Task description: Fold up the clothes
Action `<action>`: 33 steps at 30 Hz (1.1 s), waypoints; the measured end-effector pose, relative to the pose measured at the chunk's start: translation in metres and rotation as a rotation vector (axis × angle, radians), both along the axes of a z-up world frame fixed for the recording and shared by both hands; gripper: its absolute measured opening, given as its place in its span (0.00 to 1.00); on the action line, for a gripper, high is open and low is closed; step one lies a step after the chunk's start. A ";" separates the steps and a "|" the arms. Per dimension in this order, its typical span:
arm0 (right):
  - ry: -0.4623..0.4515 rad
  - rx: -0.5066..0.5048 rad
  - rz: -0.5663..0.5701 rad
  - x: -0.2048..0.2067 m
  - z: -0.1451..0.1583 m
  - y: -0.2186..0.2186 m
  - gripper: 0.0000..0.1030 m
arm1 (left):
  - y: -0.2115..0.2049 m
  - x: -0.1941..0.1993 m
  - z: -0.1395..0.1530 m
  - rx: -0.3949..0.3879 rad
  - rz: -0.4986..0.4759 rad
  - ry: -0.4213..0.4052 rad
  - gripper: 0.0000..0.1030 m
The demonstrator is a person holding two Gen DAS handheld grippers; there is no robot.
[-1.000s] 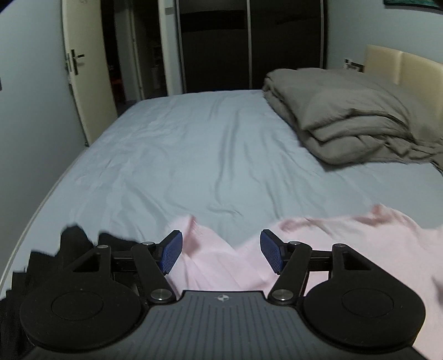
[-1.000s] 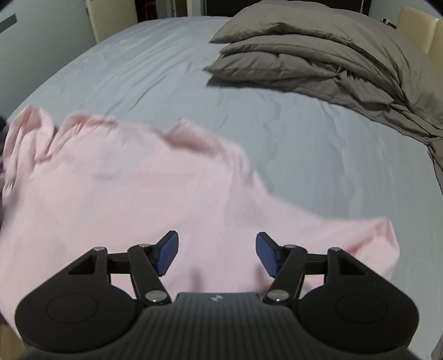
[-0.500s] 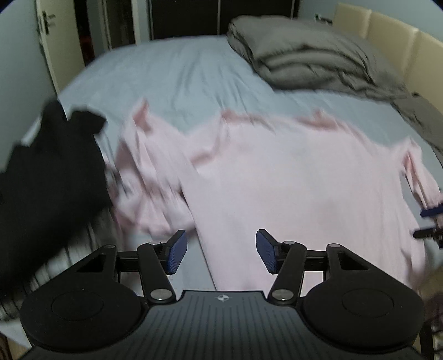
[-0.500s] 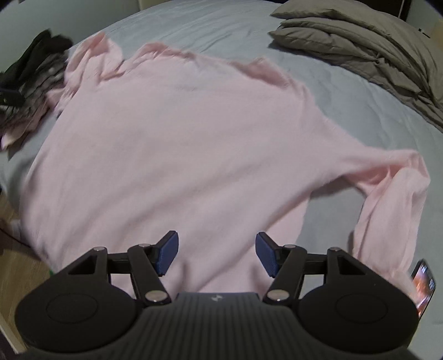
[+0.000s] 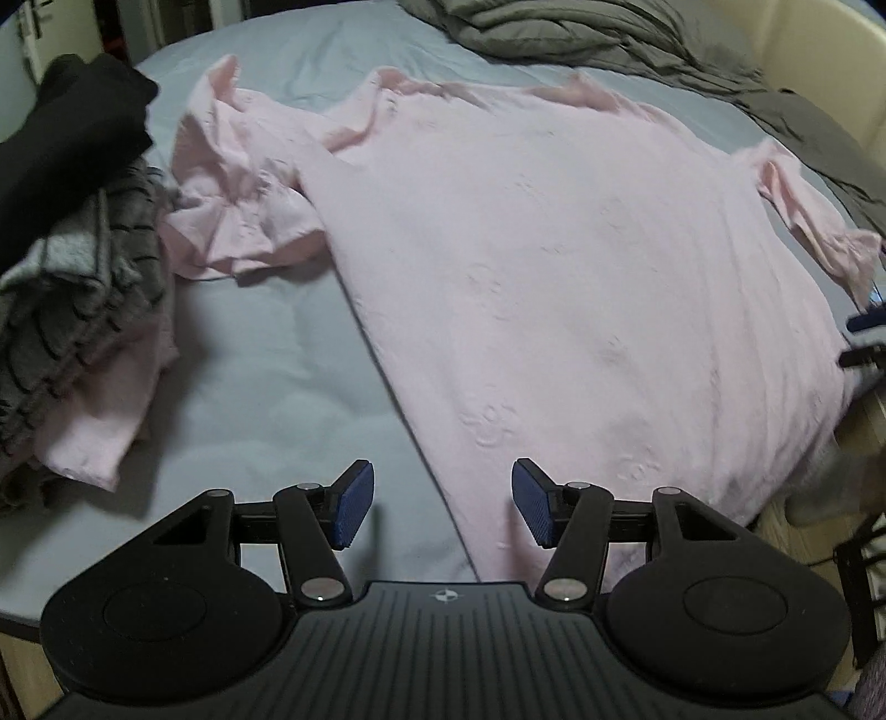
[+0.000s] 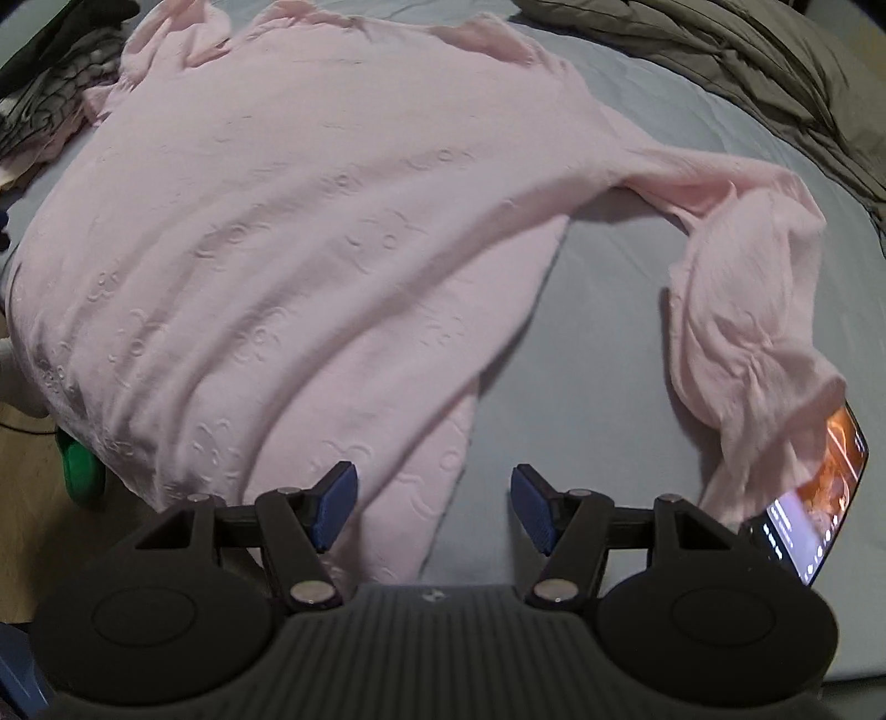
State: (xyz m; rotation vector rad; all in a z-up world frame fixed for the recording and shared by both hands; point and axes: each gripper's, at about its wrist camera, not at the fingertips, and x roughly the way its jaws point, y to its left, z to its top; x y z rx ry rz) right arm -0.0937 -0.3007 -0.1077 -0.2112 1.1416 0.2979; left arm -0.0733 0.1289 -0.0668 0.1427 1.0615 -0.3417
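Jaws spread wide on both, gripping nothing: left gripper [image 5: 441,510] and right gripper [image 6: 432,509] hovering over pink sweater's [image 6: 288,232] hem; phone [image 6: 814,498] lying under sweater's cuff.

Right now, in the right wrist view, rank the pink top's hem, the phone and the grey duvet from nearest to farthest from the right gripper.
1. Pink top's hem: directly ahead of the right gripper, between its open jaws.
2. Phone: off to the right, partly under the bunched sleeve.
3. Grey duvet: far across the bed, upper right.
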 end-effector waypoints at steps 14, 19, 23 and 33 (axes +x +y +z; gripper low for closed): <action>0.058 0.073 -0.075 -0.007 -0.016 -0.013 0.50 | -0.003 0.002 -0.022 -0.035 -0.006 0.091 0.52; 0.048 0.047 -0.041 -0.007 -0.012 -0.002 0.32 | -0.019 0.003 -0.025 -0.002 -0.046 0.083 0.35; 0.044 0.014 -0.003 -0.007 -0.007 0.007 0.19 | -0.024 0.004 -0.018 0.009 -0.039 0.087 0.06; 0.005 -0.067 0.185 -0.006 0.015 0.070 0.47 | -0.059 0.002 0.016 -0.122 -0.086 0.035 0.01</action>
